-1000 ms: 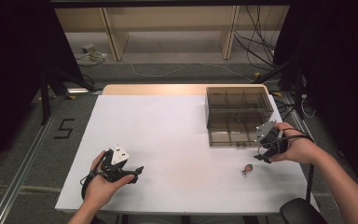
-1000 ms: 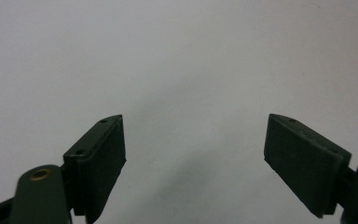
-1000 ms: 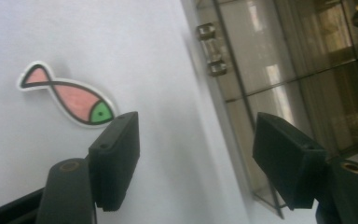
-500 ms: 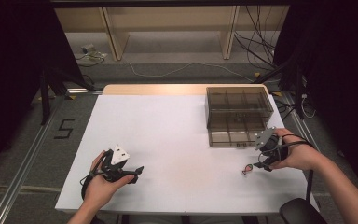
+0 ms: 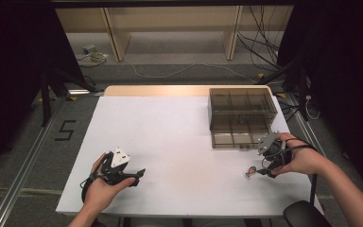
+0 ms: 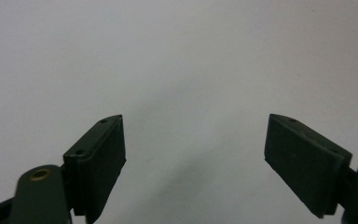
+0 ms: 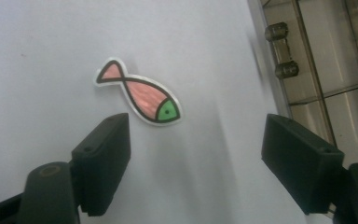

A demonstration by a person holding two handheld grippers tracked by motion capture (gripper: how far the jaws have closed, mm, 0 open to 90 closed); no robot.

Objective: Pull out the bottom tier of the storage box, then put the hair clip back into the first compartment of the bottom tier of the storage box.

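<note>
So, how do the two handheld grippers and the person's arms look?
Both are black handheld tools with two flat, rectangular black jaws. The left gripper carries a white three-cornered plate on top; the right gripper carries a grey one. A thin black cable trails from each. The forearms are bare, with no sleeves in view.

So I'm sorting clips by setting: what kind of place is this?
Likely a lab recording station: a white-topped table, loose cables on the floor, and a floor marking "5".

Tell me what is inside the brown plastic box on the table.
Through the clear lid of the brown box only dividers show, splitting it into compartments that look empty. The tint and glare hide the floors, so small items could go unseen. The fish sticker lies outside on the table.
</note>
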